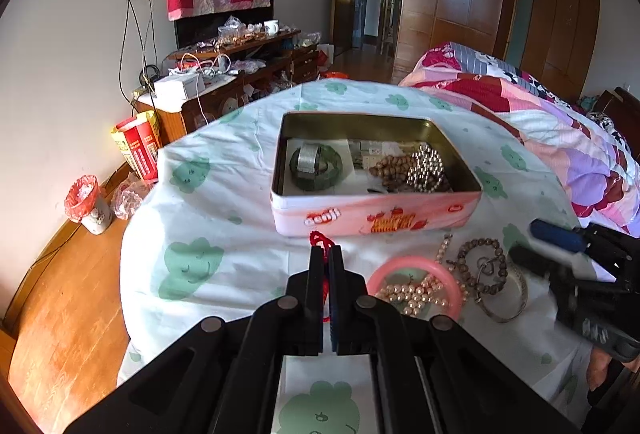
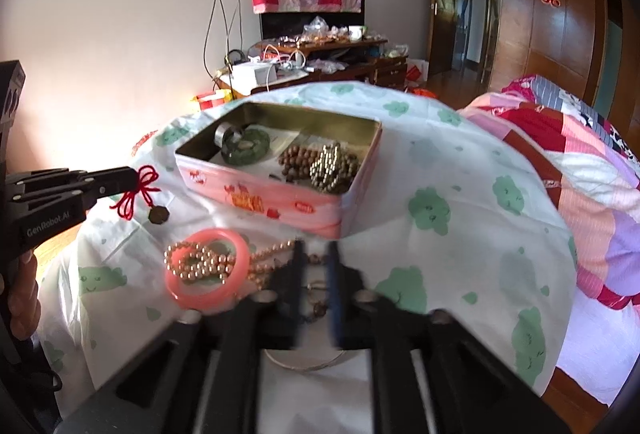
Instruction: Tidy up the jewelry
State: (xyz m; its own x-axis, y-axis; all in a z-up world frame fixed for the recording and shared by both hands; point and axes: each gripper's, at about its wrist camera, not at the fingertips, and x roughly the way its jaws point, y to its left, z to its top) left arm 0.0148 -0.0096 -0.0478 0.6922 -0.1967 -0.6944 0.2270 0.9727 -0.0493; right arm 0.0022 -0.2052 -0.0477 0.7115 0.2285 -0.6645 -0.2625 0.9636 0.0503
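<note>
A pink tin (image 1: pixel 376 211) stands open on the cloud-print cloth (image 1: pixel 208 193). It holds a green bangle (image 1: pixel 316 163), brown beads (image 1: pixel 394 167) and silver beads (image 1: pixel 426 167). My left gripper (image 1: pixel 326 254) is shut on a red knotted cord (image 1: pixel 320 238). In the right wrist view a brown pendant (image 2: pixel 159 214) hangs from that cord, left of the tin (image 2: pixel 280 201). A pink bangle (image 2: pixel 216 234) and pearl beads (image 2: pixel 200 266) lie in front of the tin. My right gripper (image 2: pixel 316 254) hovers open and blurred over a brown bead bracelet (image 1: pixel 464 248) and a silver bangle (image 1: pixel 520 294).
A bed with a patchwork quilt (image 1: pixel 540 113) borders the cloth on the right. A cluttered wooden cabinet (image 1: pixel 240 73) stands behind, with a red-lined bin (image 1: pixel 86 201) on the wooden floor (image 1: pixel 60 314) at the left. A hand (image 2: pixel 20 294) grips the left tool.
</note>
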